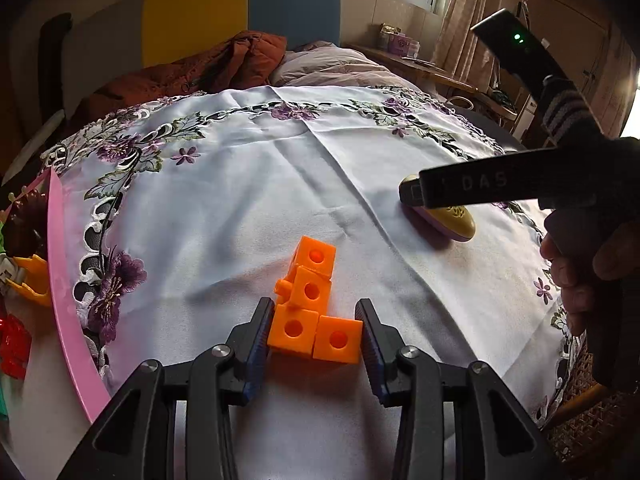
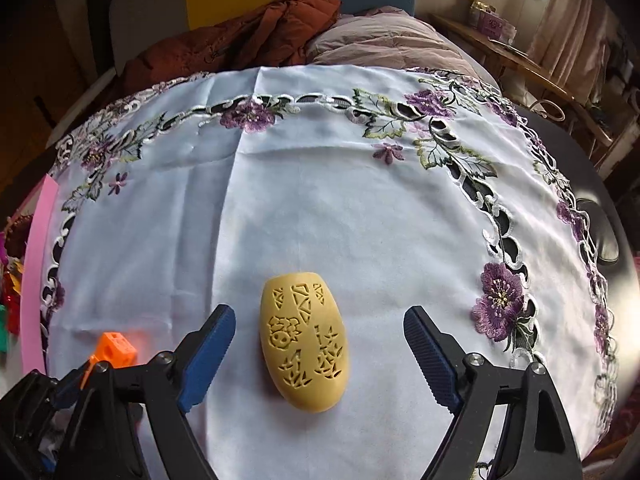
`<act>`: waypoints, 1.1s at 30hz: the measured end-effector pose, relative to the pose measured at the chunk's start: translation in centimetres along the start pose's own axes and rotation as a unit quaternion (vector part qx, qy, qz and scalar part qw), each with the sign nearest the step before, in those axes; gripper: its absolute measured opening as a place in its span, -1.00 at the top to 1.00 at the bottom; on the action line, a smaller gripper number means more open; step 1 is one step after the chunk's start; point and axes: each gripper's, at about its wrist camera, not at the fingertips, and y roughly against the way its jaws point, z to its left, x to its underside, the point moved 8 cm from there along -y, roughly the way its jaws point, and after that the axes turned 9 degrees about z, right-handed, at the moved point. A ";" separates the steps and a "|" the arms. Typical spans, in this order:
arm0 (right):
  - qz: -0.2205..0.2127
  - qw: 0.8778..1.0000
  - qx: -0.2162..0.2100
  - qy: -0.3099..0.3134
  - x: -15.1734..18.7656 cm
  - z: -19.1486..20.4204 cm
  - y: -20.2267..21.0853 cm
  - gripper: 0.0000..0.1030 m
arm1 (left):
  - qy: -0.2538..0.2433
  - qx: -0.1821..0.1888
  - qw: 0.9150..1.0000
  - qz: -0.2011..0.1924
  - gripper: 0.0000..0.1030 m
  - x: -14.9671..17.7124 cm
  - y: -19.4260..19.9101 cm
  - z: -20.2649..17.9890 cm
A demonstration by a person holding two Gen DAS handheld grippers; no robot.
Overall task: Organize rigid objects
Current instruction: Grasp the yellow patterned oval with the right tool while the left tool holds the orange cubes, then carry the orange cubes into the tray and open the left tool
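Left gripper (image 1: 316, 340) pinching orange blocks (image 1: 314, 312); right gripper (image 2: 320, 344) spread; embroidered tablecloth (image 2: 320, 200), bed (image 2: 380, 44) behind.

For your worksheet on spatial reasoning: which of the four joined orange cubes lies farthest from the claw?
The top orange cube, at the far end of the chain; the two bottom cubes sit between the left claw.

Orange block cluster (image 1: 314, 312): bright plastic cubes snapped together, each face with a round hole; two side by side at the near end, two more stacked behind in a crooked column, a small peg jutting left; lies on the white embroidered cloth, near its front-left part.

Yellow oval piece (image 2: 305, 342): pale yellow, egg-shaped, domed top cut through with triangles, flowers and leaf shapes; purple base underneath; lies flat, long axis running away from the viewer, well right of the blocks.
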 end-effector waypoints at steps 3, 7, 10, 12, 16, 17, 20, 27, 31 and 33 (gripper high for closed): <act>0.017 1.000 0.009 0.021 0.3 0.5 -0.8 0.15 | -0.001 0.000 1.000 -0.001 0.20 0.0 0.0 0.0; 0.015 0.998 0.022 0.051 0.5 1.2 -1.0 0.15 | 0.010 0.005 1.000 0.004 0.20 0.1 0.6 0.1; 0.025 0.999 -0.003 0.028 0.4 0.6 -1.2 0.14 | 0.017 0.001 1.000 0.004 0.20 0.2 1.4 0.4; 0.026 0.999 -0.005 0.026 0.5 0.7 -1.2 0.14 | 0.017 0.002 1.000 -0.005 0.20 0.1 2.4 0.4; 0.022 0.999 0.007 0.037 0.7 1.2 -1.1 0.14 | 0.017 -0.002 1.000 -0.023 0.20 -0.3 4.5 0.4; 0.021 0.999 0.007 0.037 0.7 1.2 -1.1 0.14 | 0.018 -0.003 0.999 -0.026 0.20 -0.4 5.0 0.4; 0.018 0.999 0.008 0.041 0.8 1.3 -1.1 0.14 | 0.021 -0.006 0.999 -0.036 0.20 -0.4 6.4 0.6; 0.010 0.998 0.018 0.056 0.8 1.4 -1.0 0.15 | 0.042 -0.020 0.998 -0.047 0.20 -0.2 8.5 2.0; 0.008 0.998 0.027 0.064 0.8 1.5 -0.9 0.15 | 0.054 -0.028 0.997 -0.056 0.20 0.0 9.6 3.0; 0.009 0.998 0.027 0.062 0.9 1.5 -0.9 0.15 | 0.062 -0.031 0.996 -0.058 0.20 0.2 10.0 3.5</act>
